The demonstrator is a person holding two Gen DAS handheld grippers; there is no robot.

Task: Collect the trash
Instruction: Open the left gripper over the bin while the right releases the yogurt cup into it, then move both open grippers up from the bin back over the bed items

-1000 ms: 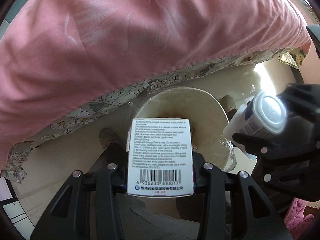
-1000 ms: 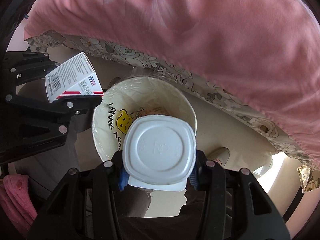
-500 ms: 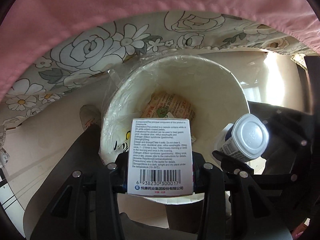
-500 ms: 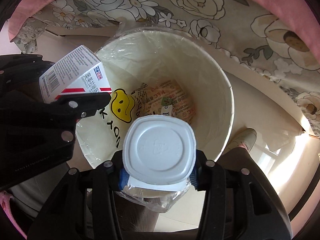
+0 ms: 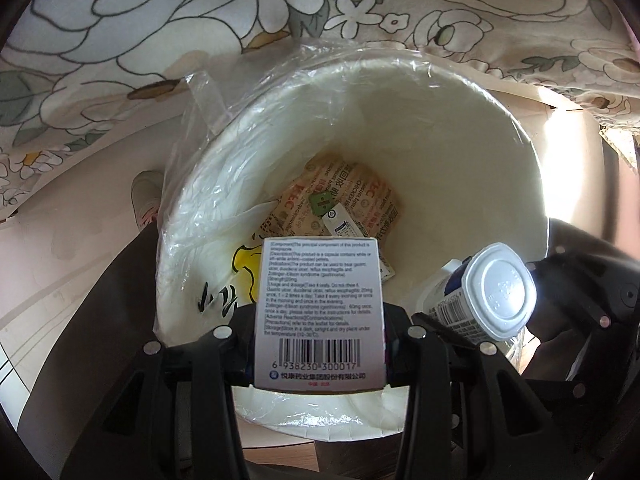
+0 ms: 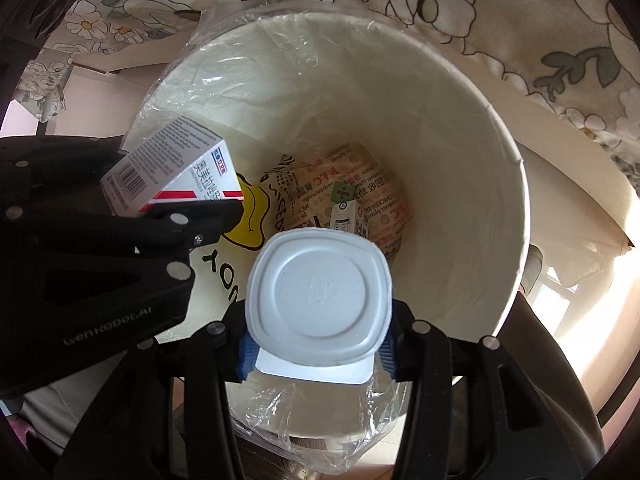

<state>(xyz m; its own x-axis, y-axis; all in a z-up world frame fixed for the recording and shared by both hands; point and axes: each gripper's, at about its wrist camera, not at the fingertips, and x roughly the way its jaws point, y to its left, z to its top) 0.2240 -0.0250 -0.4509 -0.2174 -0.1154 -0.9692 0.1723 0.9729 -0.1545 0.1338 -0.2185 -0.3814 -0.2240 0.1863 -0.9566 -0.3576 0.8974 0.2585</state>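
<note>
Two pieces of trash are held over the mouth of a white bin [image 5: 460, 152]: a white medicine box [image 5: 320, 312] is pinched between the jaws of the left gripper [image 5: 320, 344], and a lidded white plastic cup [image 6: 318, 300] is clamped between the jaws of the right gripper [image 6: 318, 344]. The box is gripped by its side faces with the barcode panel facing the camera, and its far end reaches past the fingertips, over the bin's near rim. In the right wrist view the cup's lid faces the camera, and the cup sits squarely between the fingers above the near rim. The cup is seen just right of the box in the left wrist view, the two apart, with the bin's open mouth beyond both. A clear plastic liner [image 6: 320, 432] is folded over the rim and hangs crumpled on the near side. At the bottom a printed brown paper wrapper [image 6: 372, 200] lies with a small white packet on it, and a yellow smiley print is seen on the liner. A floral sheet [image 5: 200, 20] hangs close behind the far rim.
</note>
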